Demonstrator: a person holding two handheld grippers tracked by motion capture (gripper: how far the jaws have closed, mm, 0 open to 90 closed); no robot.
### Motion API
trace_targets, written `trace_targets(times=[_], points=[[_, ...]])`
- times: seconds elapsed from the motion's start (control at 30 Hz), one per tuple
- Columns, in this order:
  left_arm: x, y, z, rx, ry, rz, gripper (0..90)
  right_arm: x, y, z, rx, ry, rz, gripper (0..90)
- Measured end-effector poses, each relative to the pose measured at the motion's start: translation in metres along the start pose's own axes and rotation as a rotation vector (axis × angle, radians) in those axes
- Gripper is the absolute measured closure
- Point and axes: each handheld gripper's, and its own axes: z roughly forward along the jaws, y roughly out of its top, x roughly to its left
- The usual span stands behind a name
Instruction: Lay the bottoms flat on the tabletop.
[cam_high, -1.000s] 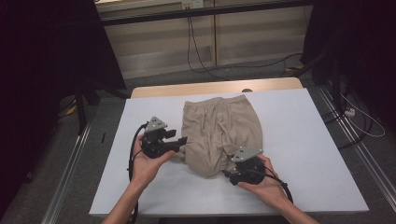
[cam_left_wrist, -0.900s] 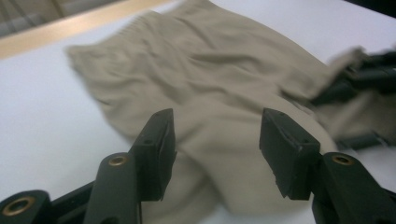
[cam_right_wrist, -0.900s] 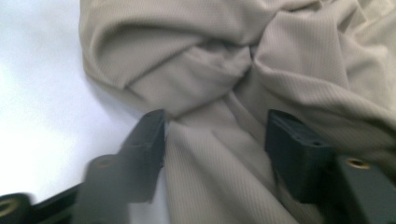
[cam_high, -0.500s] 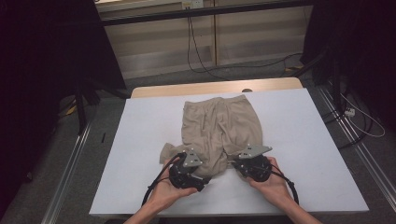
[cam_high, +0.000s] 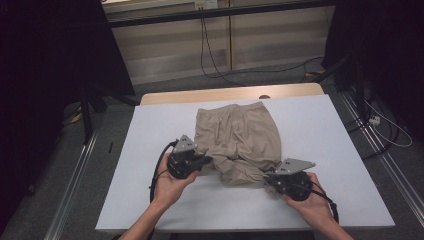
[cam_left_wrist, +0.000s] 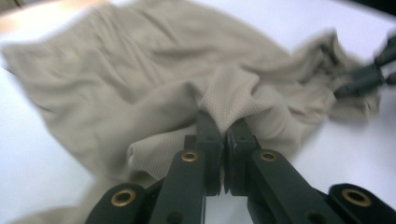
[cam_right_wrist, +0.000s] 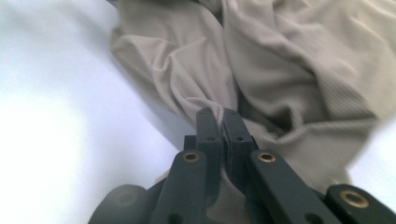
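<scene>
Both hand-held grippers — left (cam_left_wrist: 223, 128), right (cam_right_wrist: 219, 119) — are pinching thin folds of the beige shorts (cam_high: 240, 140) on the worktop (cam_high: 150, 140), so a hard pull is risking slippage.

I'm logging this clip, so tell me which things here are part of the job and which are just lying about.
In the job: beige shorts; left gripper and right gripper, each shut on them.
Lying about: white table; cables on the floor.

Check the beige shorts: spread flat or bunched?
Partly bunched. The beige shorts lie flat at the far waistband, but the near end is rumpled into folds where the left gripper and right gripper pinch the cloth.
</scene>
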Motion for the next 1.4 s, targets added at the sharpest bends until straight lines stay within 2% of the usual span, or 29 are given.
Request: trace_targets(times=[0.1,0.13,0.17,0.23,0.3,0.33,0.37,0.4,0.43,0.47,0.57,0.6,0.67,0.77,0.83,0.87,0.9,0.93,0.97,1.0,1.03,1.07,1.1,1.13,1.17,1.27,1.33,1.37,1.4], points=[[0.007,0.008,-0.001,-0.017,0.015,-0.015,87.0,-0.006,-0.006,-0.008,-0.001,-0.02,0.014,88.5],[0.014,0.015,0.001,-0.026,0.039,-0.031,87.0,-0.011,-0.011,-0.016,-0.006,-0.052,0.024,88.4],[0.014,0.015,0.001,-0.026,0.039,-0.031,87.0,-0.015,-0.013,-0.019,-0.011,-0.072,0.036,88.4],[0.029,0.02,0.009,-0.028,0.069,-0.065,86.9,-0.021,-0.015,-0.024,-0.018,-0.105,0.054,87.1],[0.038,0.02,0.017,-0.018,0.088,-0.1,86.6,-0.022,-0.014,-0.025,-0.03,-0.091,0.072,73.4],[0.038,0.02,0.017,-0.018,0.088,-0.1,86.3,-0.02,-0.012,-0.023,-0.033,-0.088,0.073,67.9],[0.045,0.016,0.026,0.001,0.107,-0.121,85.9,-0.017,-0.01,-0.022,-0.04,-0.082,0.063,65.9],[0.049,0.014,0.031,0.017,0.12,-0.121,85.7,-0.014,-0.007,-0.02,-0.051,-0.068,0.053,62.8],[0.049,0.014,0.031,0.017,0.12,-0.121,85.5,-0.01,-0.002,-0.018,-0.06,-0.056,0.048,59.2],[0.055,0.011,0.039,0.03,0.145,-0.116,85.2,-0.006,0.003,-0.016,-0.068,-0.044,0.039,58.3],[0.061,0.008,0.047,0.034,0.158,-0.134,83.4,0.005,0.02,-0.002,-0.088,0.004,0.012,54.8],[0.065,0.006,0.053,0.054,0.17,-0.153,80.8,0.01,0.026,0.004,-0.088,0.018,0.001,54.7],[0.067,0.004,0.057,0.063,0.169,-0.159,71.7,0.018,0.035,0.022,-0.073,0.053,-0.026,52.8],[0.066,0.002,0.056,0.064,0.17,-0.158,49.9,0.027,0.041,0.048,-0.044,0.055,-0.047,43.6],[0.064,-0.001,0.048,0.056,0.19,-0.14,46.5,0.028,0.042,0.059,-0.026,0.042,-0.069,37.0],[0.064,-0.001,0.048,0.056,0.19,-0.14,43.1,0.028,0.042,0.059,-0.026,0.042,-0.069,37.0],[0.064,-0.003,0.044,0.051,0.19,-0.144,38.1,0.025,0.04,0.066,0.012,0.062,-0.067,34.9],[0.063,-0.005,0.04,0.052,0.18,-0.141,35.5,0.024,0.038,0.068,0.032,0.057,-0.065,35.0],[0.059,-0.013,0.033,0.077,0.17,-0.108,34.8,0.022,0.034,0.069,0.052,0.051,-0.058,36.6],[0.058,-0.016,0.031,0.085,0.167,-0.098,33.8,0.02,0.03,0.07,0.048,0.058,-0.033,40.1],[0.056,-0.02,0.03,0.099,0.16,-0.083,32.3,0.019,0.028,0.069,0.046,0.075,-0.011,48.5],[0.056,-0.02,0.03,0.099,0.16,-0.083,32.0,0.019,0.028,0.069,0.046,0.075,-0.011,48.5],[0.054,-0.023,0.029,0.109,0.15,-0.079,32.0,0.018,0.028,0.066,0.047,0.081,-0.012,56.4],[0.051,-0.03,0.031,0.14,0.135,-0.053,31.9,0.016,0.028,0.061,0.065,0.056,-0.037,75.3],[0.05,-0.032,0.032,0.156,0.128,-0.038,32.2,0.015,0.027,0.058,0.067,0.06,-0.031,79.3],[0.049,-0.037,0.036,0.186,0.102,-0.047,37.7,0.01,0.024,0.053,0.074,0.06,-0.033,81.9],[0.046,-0.042,0.04,0.244,0.08,-0.034,44.0,0.003,0.02,0.043,0.092,0.019,-0.039,82.8],[0.046,-0.042,0.04,0.244,0.08,-0.034,48.6,0.003,0.02,0.043,0.092,0.019,-0.039,82.8],[0.044,-0.043,0.04,0.258,0.075,-0.038,48.6,0.001,0.017,0.039,0.095,0.012,-0.03,82.9]])
